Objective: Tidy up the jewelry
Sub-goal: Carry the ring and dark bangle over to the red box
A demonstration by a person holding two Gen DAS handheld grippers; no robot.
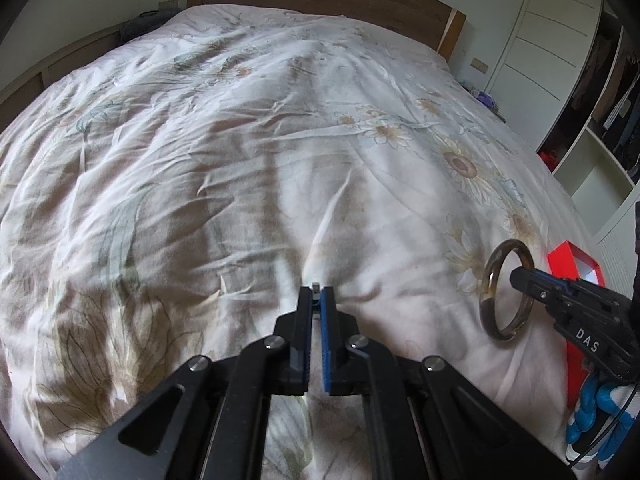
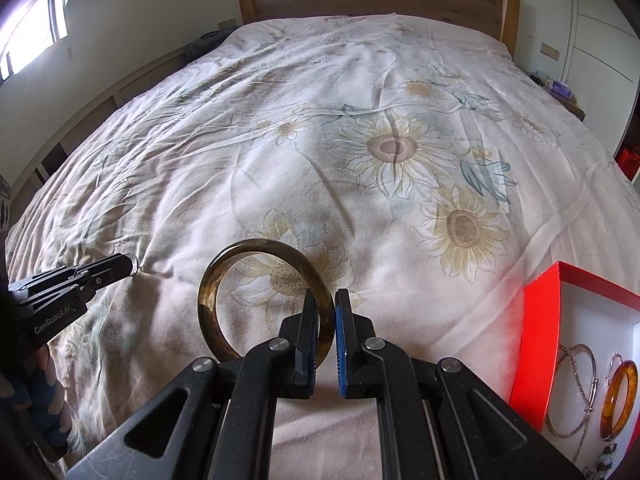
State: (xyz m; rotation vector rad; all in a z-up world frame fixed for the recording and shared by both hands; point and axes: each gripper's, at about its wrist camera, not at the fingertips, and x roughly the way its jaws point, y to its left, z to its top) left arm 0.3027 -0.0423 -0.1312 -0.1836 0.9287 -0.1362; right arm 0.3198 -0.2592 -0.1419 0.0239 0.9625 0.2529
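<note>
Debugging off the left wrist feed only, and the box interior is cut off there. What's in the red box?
Observer: The right wrist view shows a thin silver bangle lying in the red box, on its white lining.
Operator: Anything else in there?
Observer: An amber bangle lies next to the silver one, on its right.
Operator: How is the right gripper holding the brown bangle?
Observer: The right gripper is shut on the right side of the brown bangle. The band runs between the fingers and the ring stands upright.
</note>
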